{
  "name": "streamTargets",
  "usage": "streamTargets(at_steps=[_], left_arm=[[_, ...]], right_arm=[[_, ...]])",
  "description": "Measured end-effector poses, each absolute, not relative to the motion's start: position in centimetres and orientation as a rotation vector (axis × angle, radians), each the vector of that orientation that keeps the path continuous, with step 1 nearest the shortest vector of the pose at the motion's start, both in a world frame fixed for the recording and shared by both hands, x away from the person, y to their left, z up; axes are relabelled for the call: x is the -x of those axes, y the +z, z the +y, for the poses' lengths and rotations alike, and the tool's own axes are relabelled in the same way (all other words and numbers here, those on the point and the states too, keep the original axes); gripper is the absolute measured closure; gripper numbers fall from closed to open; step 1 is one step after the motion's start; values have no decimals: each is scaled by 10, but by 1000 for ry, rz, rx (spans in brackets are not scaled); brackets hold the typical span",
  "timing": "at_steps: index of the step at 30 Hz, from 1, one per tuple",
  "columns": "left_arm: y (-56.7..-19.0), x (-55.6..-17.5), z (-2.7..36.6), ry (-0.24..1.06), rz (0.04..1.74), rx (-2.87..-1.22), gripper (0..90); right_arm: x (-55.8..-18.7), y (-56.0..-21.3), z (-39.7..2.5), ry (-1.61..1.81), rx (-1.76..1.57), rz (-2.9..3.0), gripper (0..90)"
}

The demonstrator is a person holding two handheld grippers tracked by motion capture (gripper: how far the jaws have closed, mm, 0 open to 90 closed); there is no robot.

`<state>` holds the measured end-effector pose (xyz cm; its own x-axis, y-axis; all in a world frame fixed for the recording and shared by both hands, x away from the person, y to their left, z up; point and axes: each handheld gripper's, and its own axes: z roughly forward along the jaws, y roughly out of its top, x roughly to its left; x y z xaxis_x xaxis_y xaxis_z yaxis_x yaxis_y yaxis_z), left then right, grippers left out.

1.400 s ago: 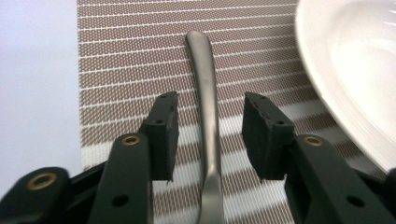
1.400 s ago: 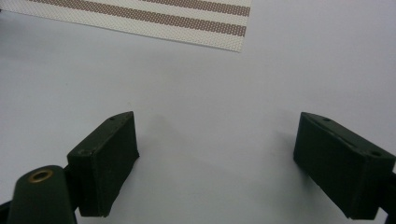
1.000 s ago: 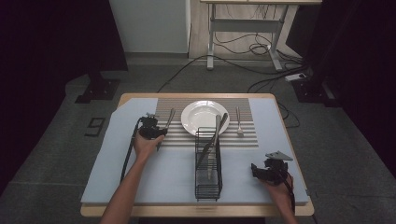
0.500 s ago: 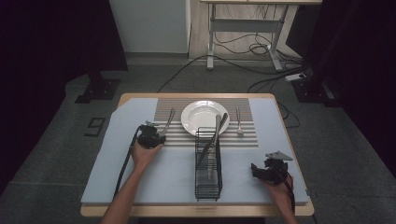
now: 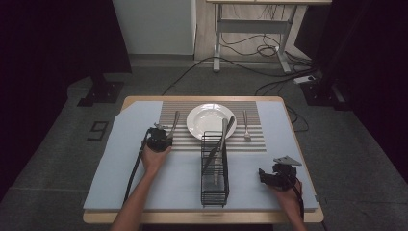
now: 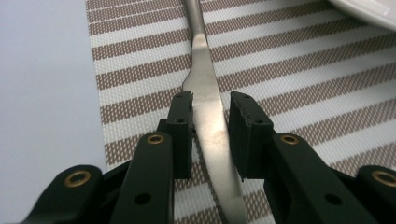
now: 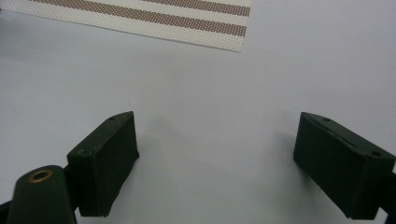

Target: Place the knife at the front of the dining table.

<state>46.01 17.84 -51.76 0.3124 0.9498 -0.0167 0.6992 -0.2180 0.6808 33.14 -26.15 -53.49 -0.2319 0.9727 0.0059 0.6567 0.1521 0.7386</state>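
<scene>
A silver utensil lies flat on the striped placemat, left of the white plate. My left gripper is at its near end. In the left gripper view the utensil's handle runs between the two jaws, with a thin gap on each side. The left gripper is narrowly open around it. My right gripper rests at the table's front right. Its jaws stand wide apart over bare blue-grey mat, with nothing between them.
A black wire rack stands mid-table with two long utensils leaning in it. A fork lies on the placemat right of the plate. The blue-grey mat covers the wooden table.
My left hand has shifted slightly toward the near side and settled at the utensil's handle end. The right gripper has stayed put.
</scene>
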Motion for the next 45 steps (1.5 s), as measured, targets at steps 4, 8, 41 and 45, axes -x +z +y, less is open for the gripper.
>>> streamTargets(at_steps=[4, 8, 41, 45], left_arm=[[-518, -466, 174, 563, 1469, -1977, 702], [-519, -469, 170, 570, 1484, -1960, 691], [-519, -474, 160, 530, 1472, -1934, 598], [-520, -474, 161, 529, 1471, -1933, 592]], right_arm=[[-331, -535, -262, 868, -1548, 1955, 132], [-331, -535, -262, 868, -1548, 1955, 132], [-331, -535, -262, 869, -1548, 1955, 132], [-331, -535, -262, 869, -1549, 1954, 132]])
